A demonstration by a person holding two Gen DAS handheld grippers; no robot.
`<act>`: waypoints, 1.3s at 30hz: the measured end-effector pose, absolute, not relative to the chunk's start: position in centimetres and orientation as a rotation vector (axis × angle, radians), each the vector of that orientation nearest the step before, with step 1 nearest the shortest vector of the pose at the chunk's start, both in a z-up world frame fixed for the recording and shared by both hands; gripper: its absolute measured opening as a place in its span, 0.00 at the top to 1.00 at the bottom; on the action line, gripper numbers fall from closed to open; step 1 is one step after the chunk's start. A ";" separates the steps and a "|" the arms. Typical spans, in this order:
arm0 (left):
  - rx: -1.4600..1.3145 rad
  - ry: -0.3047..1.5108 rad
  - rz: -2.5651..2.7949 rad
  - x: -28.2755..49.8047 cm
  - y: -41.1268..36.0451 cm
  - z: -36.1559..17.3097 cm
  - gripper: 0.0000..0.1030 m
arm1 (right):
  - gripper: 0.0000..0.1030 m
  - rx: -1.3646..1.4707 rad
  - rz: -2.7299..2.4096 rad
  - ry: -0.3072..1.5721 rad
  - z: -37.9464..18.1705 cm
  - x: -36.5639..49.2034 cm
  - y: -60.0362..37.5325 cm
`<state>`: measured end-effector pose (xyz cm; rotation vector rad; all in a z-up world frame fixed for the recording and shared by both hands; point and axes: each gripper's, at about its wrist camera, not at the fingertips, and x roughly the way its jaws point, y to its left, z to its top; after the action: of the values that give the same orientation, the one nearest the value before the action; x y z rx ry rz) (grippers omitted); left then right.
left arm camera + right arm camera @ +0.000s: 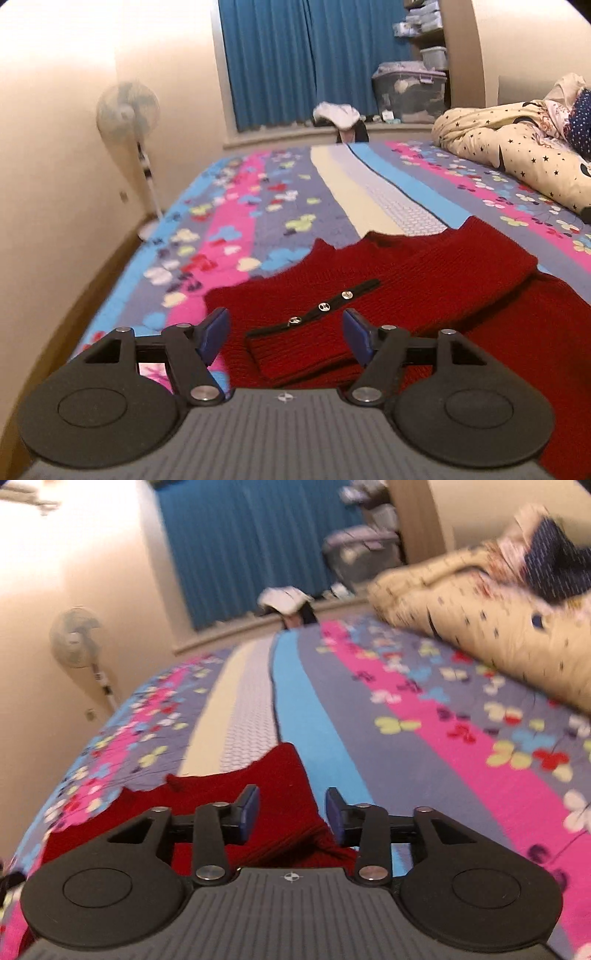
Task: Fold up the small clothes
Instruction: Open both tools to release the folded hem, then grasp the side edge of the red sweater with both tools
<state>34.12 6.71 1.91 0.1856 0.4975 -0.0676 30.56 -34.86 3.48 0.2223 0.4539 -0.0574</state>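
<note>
On bedspread [236, 229]: red sweater [369, 295], both grippers' jaws apart, empty.

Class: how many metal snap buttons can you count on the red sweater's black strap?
3, in a diagonal row along the black strap: lower-left, middle, upper-right. More may be hidden.

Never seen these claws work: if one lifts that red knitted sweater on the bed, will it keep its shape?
Probably not. The red sweater looks like soft ribbed knit, so it would likely droop. Its folded-over sleeve might slide off. It probably grips well rather than slipping.
</note>
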 end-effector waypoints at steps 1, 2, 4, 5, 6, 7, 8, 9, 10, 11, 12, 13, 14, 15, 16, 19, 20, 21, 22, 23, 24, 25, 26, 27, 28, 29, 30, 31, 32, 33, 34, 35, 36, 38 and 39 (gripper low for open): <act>0.183 0.486 -0.066 33.0 6.4 2.4 0.27 | 0.50 0.202 -0.038 0.452 3.8 29.2 -34.8; 0.175 0.476 -0.065 31.8 6.4 3.0 0.26 | 0.49 0.191 -0.024 0.451 4.0 28.1 -34.8; 0.147 0.449 -0.063 29.2 6.7 4.3 0.18 | 0.45 0.186 -0.011 0.440 4.5 25.8 -34.9; 0.132 0.433 -0.065 28.0 6.9 4.9 0.16 | 0.44 0.189 -0.013 0.433 4.8 24.8 -35.0; 0.119 0.417 -0.069 26.4 7.1 5.4 0.16 | 0.42 0.195 -0.016 0.429 5.0 23.9 -35.1; 0.114 0.408 -0.074 25.0 7.2 5.8 0.16 | 0.41 0.201 -0.018 0.425 5.2 23.1 -35.2; 0.112 0.401 -0.078 23.5 7.3 6.1 0.16 | 0.41 0.203 -0.017 0.418 5.4 22.2 -35.3; 0.115 0.396 -0.079 22.2 7.4 6.2 0.16 | 0.40 0.201 -0.014 0.409 5.6 21.4 -35.5; 0.121 0.395 -0.078 21.1 7.6 6.3 0.16 | 0.40 0.194 -0.009 0.400 5.9 20.7 -35.6; 0.125 0.394 -0.078 19.7 7.7 6.3 0.15 | 0.39 0.180 -0.002 0.390 6.0 19.9 -35.8; 0.121 0.394 -0.077 18.5 8.0 6.2 0.15 | 0.39 0.162 0.005 0.380 6.2 19.1 -36.1; 0.114 0.398 -0.072 17.4 8.3 6.0 0.15 | 0.38 0.142 0.009 0.374 6.2 18.4 -36.4; 0.107 0.406 -0.066 16.4 8.5 5.8 0.15 | 0.38 0.119 0.001 0.374 6.1 17.6 -36.6; 0.102 0.419 -0.057 15.5 8.8 5.6 0.15 | 0.37 0.100 -0.013 0.378 6.0 16.9 -36.9; 0.101 0.432 -0.045 14.7 9.1 5.3 0.15 | 0.37 0.084 -0.027 0.383 5.8 16.2 -37.6; 0.120 0.463 -0.013 12.5 9.5 4.2 0.15 | 0.37 0.066 -0.035 0.399 5.2 14.4 -39.7; 0.124 0.474 -0.004 11.8 9.6 3.8 0.15 | 0.37 0.063 -0.045 0.411 5.0 13.9 -40.6; 0.124 0.494 0.013 11.0 9.9 3.3 0.15 | 0.37 0.069 -0.048 0.427 4.6 13.6 -41.5; 0.118 0.514 0.037 10.5 10.0 2.9 0.15 | 0.37 0.082 -0.045 0.451 4.3 13.3 -42.6; 0.097 0.541 0.060 10.1 10.3 2.6 0.15 | 0.37 0.095 -0.044 0.475 3.9 12.9 -43.7; 0.064 0.568 0.065 9.9 10.7 2.2 0.15 | 0.37 0.103 -0.048 0.490 3.6 12.6 -44.5; 0.034 0.598 0.056 9.8 11.0 1.9 0.15 | 0.37 0.111 -0.051 0.503 3.3 12.4 -45.3; 0.014 0.629 0.045 9.8 11.3 1.7 0.15 | 0.37 0.128 -0.048 0.519 3.0 12.1 -46.1; 0.004 0.652 0.044 9.8 11.5 1.5 0.15 | 0.37 0.149 -0.043 0.538 2.7 12.0 -46.7; 0.004 0.669 0.058 9.9 11.7 1.2 0.15 | 0.37 0.174 -0.035 0.562 2.4 12.1 -47.1; -0.005 0.682 0.061 10.0 11.9 1.1 0.15 | 0.37 0.198 -0.022 0.592 2.0 12.3 -47.4; -0.029 0.702 0.049 10.2 12.2 1.0 0.15 | 0.37 0.217 0.000 0.636 1.5 12.7 -47.4; -0.052 0.722 0.038 10.5 12.4 0.8 0.15 | 0.37 0.222 0.021 0.681 0.9 13.0 -47.3; -0.070 0.745 0.034 10.8 12.6 0.5 0.15 | 0.37 0.214 0.040 0.733 0.2 13.6 -46.9; -0.079 0.780 0.042 11.2 12.8 0.1 0.15 | 0.37 0.193 0.045 0.770 -0.3 14.0 -46.3; -0.082 0.816 0.050 11.5 13.1 -0.4 0.17 | 0.37 0.167 0.038 0.797 -0.8 14.4 -45.9; -0.086 0.866 0.058 11.8 13.4 -1.1 0.19 | 0.37 0.146 0.024 0.828 -1.3 14.8 -45.4; -0.096 0.914 0.064 11.9 13.6 -1.8 0.25 | 0.37 0.144 0.018 0.852 -1.6 15.2 -45.2; -0.140 0.997 0.058 12.0 14.4 -3.1 0.34 | 0.37 0.157 0.014 0.892 -2.3 15.7 -45.0; -0.158 1.023 0.046 12.0 14.7 -3.6 0.36 | 0.38 0.158 0.010 0.907 -2.5 15.8 -45.0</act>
<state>11.97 14.70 -3.56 -0.1580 1.0230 0.0461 15.77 -44.99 -2.47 0.1576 0.9073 0.0104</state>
